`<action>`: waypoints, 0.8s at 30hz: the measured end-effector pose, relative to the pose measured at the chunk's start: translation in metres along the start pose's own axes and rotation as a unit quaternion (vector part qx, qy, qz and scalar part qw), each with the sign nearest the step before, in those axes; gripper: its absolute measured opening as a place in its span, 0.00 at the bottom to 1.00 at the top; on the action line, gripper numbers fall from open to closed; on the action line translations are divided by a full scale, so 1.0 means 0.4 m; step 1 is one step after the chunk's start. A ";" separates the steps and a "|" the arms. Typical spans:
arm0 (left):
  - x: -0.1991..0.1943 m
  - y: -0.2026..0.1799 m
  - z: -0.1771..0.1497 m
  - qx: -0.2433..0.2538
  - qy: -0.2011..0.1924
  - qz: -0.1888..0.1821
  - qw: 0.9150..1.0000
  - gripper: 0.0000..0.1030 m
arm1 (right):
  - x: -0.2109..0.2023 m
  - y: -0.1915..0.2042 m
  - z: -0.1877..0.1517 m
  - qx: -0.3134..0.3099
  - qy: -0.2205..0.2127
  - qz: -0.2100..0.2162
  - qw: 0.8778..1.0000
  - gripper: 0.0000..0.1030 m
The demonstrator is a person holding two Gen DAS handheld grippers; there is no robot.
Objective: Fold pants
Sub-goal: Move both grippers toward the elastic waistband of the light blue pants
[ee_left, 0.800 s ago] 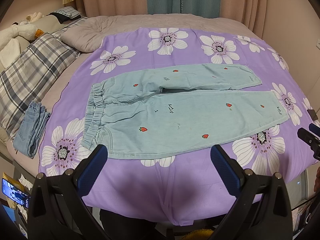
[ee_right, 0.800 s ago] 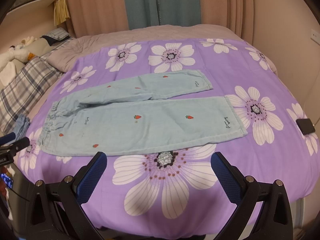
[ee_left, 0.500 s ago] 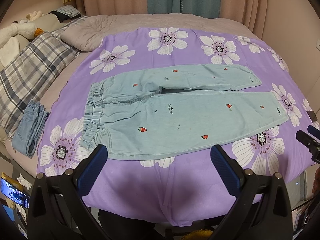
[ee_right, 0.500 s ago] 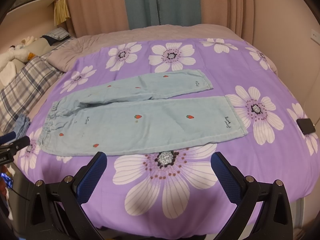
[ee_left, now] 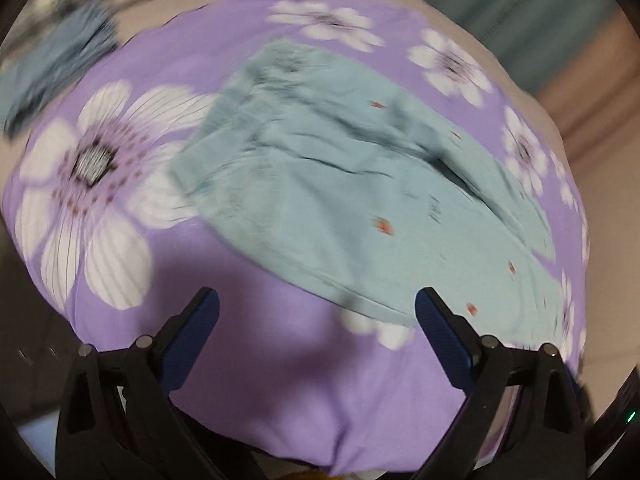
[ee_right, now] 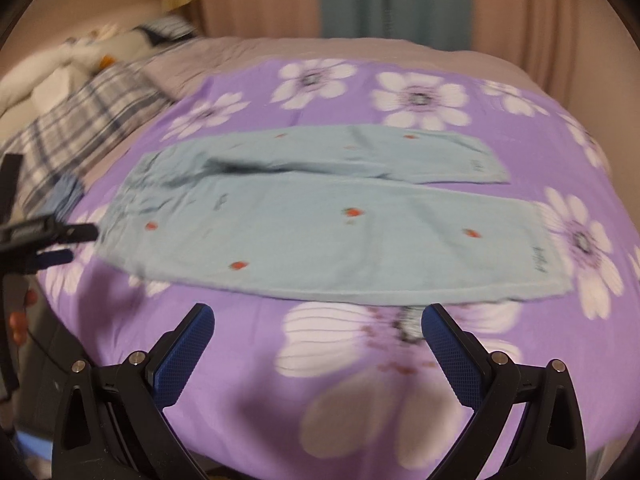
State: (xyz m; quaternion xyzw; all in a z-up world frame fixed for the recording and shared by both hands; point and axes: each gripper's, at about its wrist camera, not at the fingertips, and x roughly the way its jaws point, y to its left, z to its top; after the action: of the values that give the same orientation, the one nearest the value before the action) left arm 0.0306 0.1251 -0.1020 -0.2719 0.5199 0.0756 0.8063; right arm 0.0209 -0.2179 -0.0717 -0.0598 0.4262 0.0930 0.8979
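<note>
Light blue pants (ee_right: 320, 220) with small red strawberries lie flat on the purple flowered sheet (ee_right: 360, 360), waistband to the left, both legs to the right. My left gripper (ee_left: 316, 300) is open and empty, just short of the pants' near edge by the waistband (ee_left: 224, 152); it also shows at the left edge of the right wrist view (ee_right: 60, 244). My right gripper (ee_right: 318, 316) is open and empty, just in front of the near leg's lower edge. Both views are blurred.
A folded darker blue garment (ee_left: 52, 68) lies left of the sheet. A plaid blanket (ee_right: 88, 120) and soft toys (ee_right: 80, 56) lie at the far left. Curtains (ee_right: 392, 0) hang behind the bed. The bed's front edge is just below both grippers.
Both grippers have moved in toward the pants. The left one has swung left and tilted toward the waistband end. The pants have not moved.
</note>
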 end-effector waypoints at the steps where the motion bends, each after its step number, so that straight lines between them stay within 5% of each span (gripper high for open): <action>1: 0.004 0.023 0.008 -0.021 -0.006 -0.007 1.000 0.95 | 0.021 0.026 0.001 -0.018 0.004 0.009 1.000 1.00; 5: 0.030 0.106 0.046 -0.078 -0.055 -0.052 0.994 0.95 | 0.075 0.115 0.008 -0.084 -0.007 0.035 0.996 0.98; 8: 0.060 0.137 0.071 -0.109 -0.057 -0.068 0.990 0.94 | 0.128 0.172 0.016 -0.146 -0.020 0.031 0.989 0.83; 15: 0.082 0.129 0.112 -0.086 -0.094 -0.034 0.991 0.88 | 0.225 0.289 0.008 -0.261 -0.039 0.024 0.964 0.64; 18: 0.104 0.120 0.145 -0.070 -0.098 -0.008 0.993 0.68 | 0.237 0.315 0.001 -0.292 -0.064 0.014 0.954 0.64; 20: 0.117 0.114 0.169 -0.055 -0.089 0.020 0.994 0.46 | 0.244 0.325 0.010 -0.298 -0.072 0.012 0.952 0.62; 24: 0.112 0.131 0.171 -0.050 -0.079 0.018 0.995 0.33 | 0.266 0.354 0.035 -0.299 -0.068 0.015 0.952 0.33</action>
State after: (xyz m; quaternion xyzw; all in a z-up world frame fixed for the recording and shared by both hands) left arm 0.0839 0.1974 -0.1391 -0.2953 0.4549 0.1371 0.8289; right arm 0.0667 -0.0647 -0.1494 -0.3126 0.3172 0.2333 0.8644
